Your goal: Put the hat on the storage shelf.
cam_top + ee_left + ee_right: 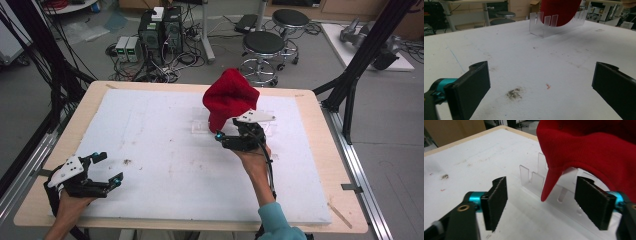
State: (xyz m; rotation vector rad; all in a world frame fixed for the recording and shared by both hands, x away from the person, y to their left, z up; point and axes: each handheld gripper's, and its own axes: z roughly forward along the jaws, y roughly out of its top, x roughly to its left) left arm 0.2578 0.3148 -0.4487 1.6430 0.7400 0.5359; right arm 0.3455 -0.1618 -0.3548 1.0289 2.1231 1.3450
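Red knit hat sits draped over the clear acrylic slotted rack at the far middle of the white foam board; it stands up in a peak and its lower edge hangs down over the rack's upright tabs. Right gripper is just in front of the hat, on the near side, with its jaws released and spread wide; nothing is pinched. In the right gripper view the hat hangs above and beyond the jaws, and one pointed flap of the hem droops into the gap between them, touching neither pad as far as I can tell. Rack tabs are visible behind that flap. Left gripper is parked at the near left corner of the board, well apart from the hat, jaws also released and wide, with bare board between them. Left gripper view: dirty smudge and a small red fleck on the board just ahead of the jaws, rack and hat far off at the top.
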